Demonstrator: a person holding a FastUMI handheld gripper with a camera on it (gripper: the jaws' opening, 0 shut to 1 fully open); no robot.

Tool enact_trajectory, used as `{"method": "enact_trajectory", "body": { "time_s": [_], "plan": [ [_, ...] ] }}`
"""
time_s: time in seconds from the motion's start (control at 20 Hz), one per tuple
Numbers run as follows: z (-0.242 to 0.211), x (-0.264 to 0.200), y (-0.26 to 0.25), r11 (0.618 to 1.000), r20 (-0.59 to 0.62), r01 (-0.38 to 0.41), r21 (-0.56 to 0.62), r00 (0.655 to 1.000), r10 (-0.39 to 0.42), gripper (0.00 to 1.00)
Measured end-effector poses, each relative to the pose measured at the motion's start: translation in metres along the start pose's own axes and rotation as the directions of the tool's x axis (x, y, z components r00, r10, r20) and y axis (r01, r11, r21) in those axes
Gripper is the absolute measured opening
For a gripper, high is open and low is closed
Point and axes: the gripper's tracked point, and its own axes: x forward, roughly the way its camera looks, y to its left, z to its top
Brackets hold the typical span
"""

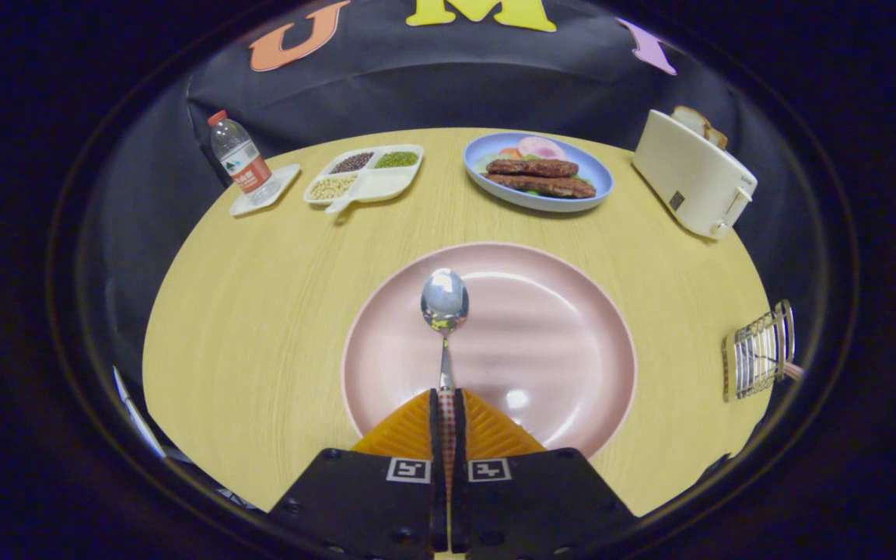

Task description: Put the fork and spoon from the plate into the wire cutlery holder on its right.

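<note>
The tool [446, 400] is pinching the patterned handle of a shiny metal spoon [444, 303], both fingers pressed against it from either side. The spoon's bowl points straight ahead of the fingers, over the middle of a round pale pink plate [572, 327] on the light wooden counter [261, 295]. The wire cutlery holder [759, 354] stands well apart to the right of the plate, near the counter's edge, with something slim inside it that I cannot make out.
</note>
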Motion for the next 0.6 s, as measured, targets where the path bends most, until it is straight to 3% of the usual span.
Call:
{"method": "enact_trajectory", "body": {
  "time_s": [0.3,0.6],
  "plan": [
    [0.011,-0.042,-0.011,0.999,0.006,-0.039,-0.022,0.999,0.039,0.03],
    [0.033,-0.102,-0.071,0.998,0.051,-0.014,-0.053,0.999,0.017,0.03]
  ]
}}
